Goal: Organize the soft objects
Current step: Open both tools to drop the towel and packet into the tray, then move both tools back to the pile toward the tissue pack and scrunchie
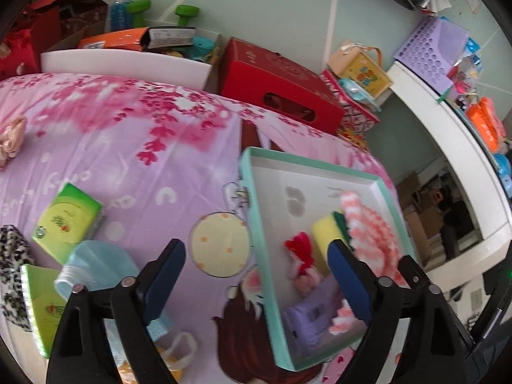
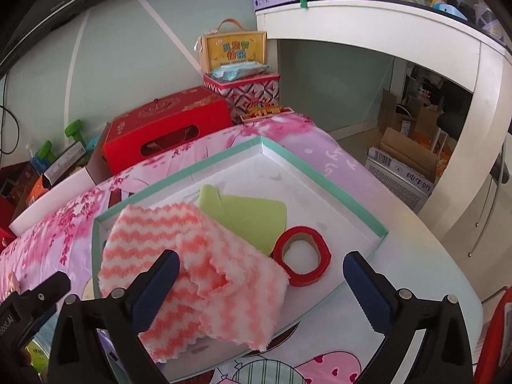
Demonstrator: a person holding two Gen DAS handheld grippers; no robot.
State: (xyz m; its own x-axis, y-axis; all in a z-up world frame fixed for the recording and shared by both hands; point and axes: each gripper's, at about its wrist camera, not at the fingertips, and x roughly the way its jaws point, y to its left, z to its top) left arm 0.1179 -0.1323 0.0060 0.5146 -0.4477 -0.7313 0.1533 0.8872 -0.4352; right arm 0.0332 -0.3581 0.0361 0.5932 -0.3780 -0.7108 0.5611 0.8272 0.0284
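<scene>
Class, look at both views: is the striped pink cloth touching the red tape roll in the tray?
Touching. The right wrist view shows the striped pink cloth lapping against the red tape roll, with no gap between them.

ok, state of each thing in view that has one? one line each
left gripper: open, nothing between the fingers
right gripper: open, over the cloth, not gripping it
tray: open-topped, flat on the table
striped cloth: crumpled, lying in the tray, draped over its near rim
red tape roll: lying flat in the tray
tissue pack: sealed, on the table outside the tray
</scene>
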